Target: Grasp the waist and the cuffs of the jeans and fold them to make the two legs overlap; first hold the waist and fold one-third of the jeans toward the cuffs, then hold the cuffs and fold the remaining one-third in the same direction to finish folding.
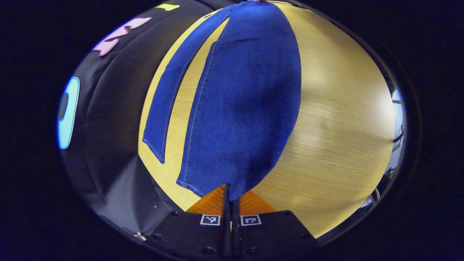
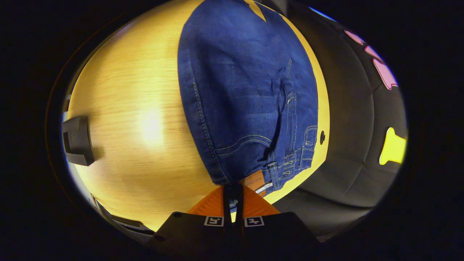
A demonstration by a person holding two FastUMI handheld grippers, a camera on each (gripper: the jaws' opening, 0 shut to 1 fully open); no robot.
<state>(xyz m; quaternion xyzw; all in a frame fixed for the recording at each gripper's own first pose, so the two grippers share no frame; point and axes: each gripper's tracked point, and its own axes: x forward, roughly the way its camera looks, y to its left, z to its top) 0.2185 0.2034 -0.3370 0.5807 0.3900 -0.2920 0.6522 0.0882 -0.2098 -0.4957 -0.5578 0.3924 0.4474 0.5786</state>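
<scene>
Blue jeans [image 1: 246, 108] lie on a light wooden table [image 1: 337, 127]. In the left gripper view, one leg is lifted by its cuff and hangs toward me, while the other leg [image 1: 170, 90] lies flat to the left. My left gripper [image 1: 230, 194] is shut on the cuff of the lifted leg. In the right gripper view, the waist end of the jeans [image 2: 246, 101] with a back pocket and a leather patch [image 2: 253, 180] is raised off the table [image 2: 137, 127]. My right gripper [image 2: 232, 192] is shut on the waistband beside the patch.
The booth's black cloth wall [image 1: 108, 119] runs along the table's far side, close to the jeans. A black bracket-like object [image 2: 77, 140] sits at the table's edge on the left of the right gripper view. Bare wood spreads out beside the jeans.
</scene>
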